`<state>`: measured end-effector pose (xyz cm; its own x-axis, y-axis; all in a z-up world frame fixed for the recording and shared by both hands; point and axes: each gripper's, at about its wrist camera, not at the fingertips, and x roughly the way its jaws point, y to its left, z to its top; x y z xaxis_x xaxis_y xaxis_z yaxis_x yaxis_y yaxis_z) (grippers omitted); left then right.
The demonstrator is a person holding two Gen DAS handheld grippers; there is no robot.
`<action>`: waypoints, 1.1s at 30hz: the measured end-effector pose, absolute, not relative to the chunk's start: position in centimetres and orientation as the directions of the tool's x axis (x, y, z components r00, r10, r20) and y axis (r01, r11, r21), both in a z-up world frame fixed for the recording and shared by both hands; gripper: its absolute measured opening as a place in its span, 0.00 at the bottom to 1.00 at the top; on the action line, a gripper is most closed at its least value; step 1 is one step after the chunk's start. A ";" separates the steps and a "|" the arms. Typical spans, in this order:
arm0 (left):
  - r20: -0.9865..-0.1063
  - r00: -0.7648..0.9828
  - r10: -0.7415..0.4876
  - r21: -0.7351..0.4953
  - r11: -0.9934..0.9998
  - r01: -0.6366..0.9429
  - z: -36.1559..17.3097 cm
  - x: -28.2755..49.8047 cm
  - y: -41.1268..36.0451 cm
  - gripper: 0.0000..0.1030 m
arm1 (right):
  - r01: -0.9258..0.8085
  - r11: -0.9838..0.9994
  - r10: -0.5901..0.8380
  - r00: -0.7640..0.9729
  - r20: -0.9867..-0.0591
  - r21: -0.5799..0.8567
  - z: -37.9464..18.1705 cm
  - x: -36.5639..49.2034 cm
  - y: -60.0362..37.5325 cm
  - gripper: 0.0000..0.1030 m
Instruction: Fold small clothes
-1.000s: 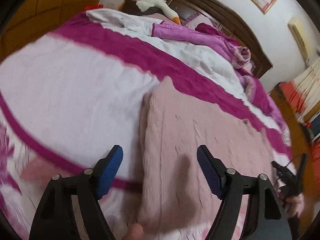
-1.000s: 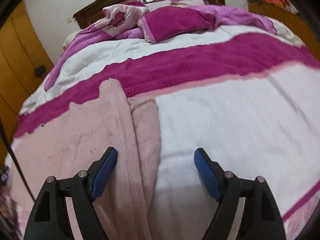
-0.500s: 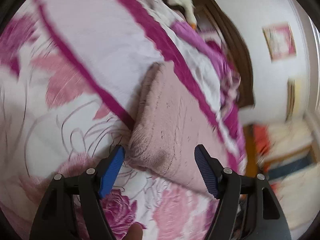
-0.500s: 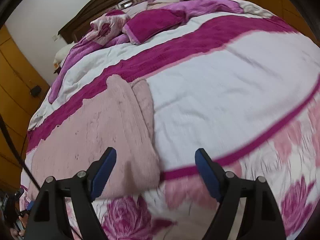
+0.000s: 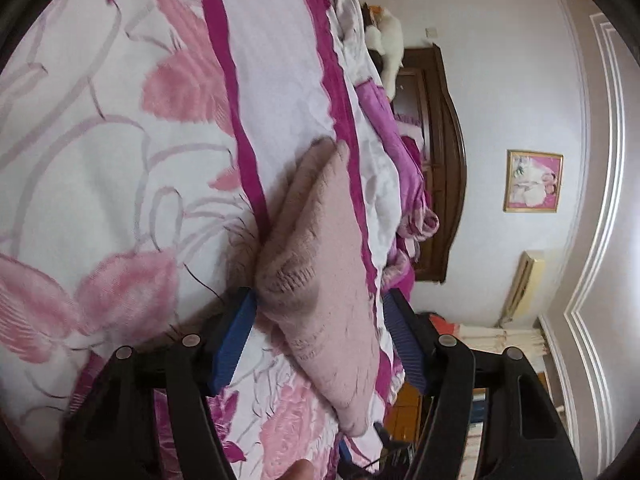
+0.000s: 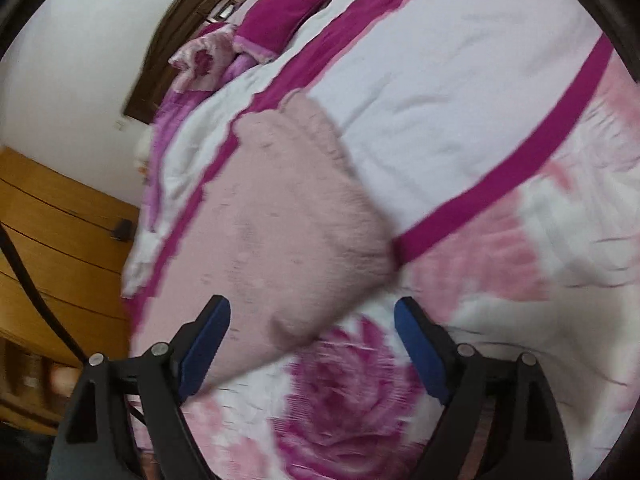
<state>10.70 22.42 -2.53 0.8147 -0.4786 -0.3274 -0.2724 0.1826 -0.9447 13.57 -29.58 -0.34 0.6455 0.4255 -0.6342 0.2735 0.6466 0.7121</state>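
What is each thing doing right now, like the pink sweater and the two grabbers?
pink sweater: folded, lying flat on the bed, not gripped.
left gripper: open, its fingers either side of the sweater's near corner.
right gripper: open, at the sweater's near edge.
bedspread: spread out under the sweater.

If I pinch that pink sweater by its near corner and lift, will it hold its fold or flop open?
The pink sweater is fuzzy knit, lying in soft layers, so it will probably droop and unfold. It looks thick, so likely a bit heavy for one corner pinch. The fuzzy surface should grip rather than slip in the left claw, which is open.
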 end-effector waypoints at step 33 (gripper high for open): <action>-0.524 0.649 -0.552 -0.851 0.378 -0.365 -0.3 15.6 22.9 0.00 | 0.193 0.564 0.547 0.641 -0.538 0.803 1.3 18.8 -31.0 0.13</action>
<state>15.56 22.85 -0.32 0.6492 -0.5515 -0.5238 -0.3653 0.3778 -0.8507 18.81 -30.99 1.31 0.6413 0.5468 -0.5382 0.1931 0.5638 0.8030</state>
